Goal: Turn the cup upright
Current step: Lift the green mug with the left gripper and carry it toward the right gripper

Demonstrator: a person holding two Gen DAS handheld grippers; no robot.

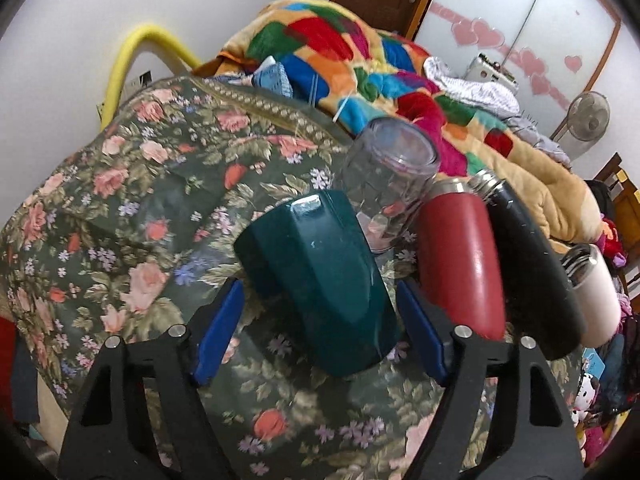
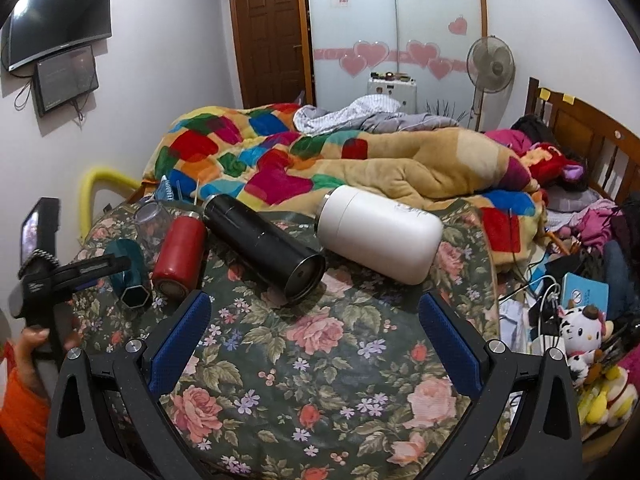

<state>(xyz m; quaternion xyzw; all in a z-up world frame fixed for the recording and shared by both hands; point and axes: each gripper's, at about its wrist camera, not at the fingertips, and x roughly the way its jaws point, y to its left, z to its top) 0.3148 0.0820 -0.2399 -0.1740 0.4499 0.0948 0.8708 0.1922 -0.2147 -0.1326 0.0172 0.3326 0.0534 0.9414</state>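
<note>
Cup in dark green (image 1: 316, 280), faceted and lying on its side, sits at the left end of a row of drinkware on the floral-covered bed (image 1: 132, 200). In the left wrist view the left gripper (image 1: 320, 328) stands wide open with a blue pad on either side of the cup's body, neither pad clearly touching it. Seen from the right wrist view, the cup's hexagonal end points toward the near edge of the bed.

Just right of it and a little behind stands a clear glass tumbler (image 1: 384, 176), then a red bottle (image 1: 460, 260), a black flask (image 1: 532, 272) and, last, a white flask (image 2: 380, 232), all three lying down. The red bottle is close beside the cup, so the right pad has little room.

At the far right, the right gripper (image 2: 316, 344) hovers fully open over bare cover, holding nothing.

The cup looks rigid, glossy and probably light; its sheen suggests it could slip, though the flat facets should give the pads a fair seat. Gripping across the mid-body on two opposite facets seems best. The soft bedding may let it wobble once stood up.
</note>
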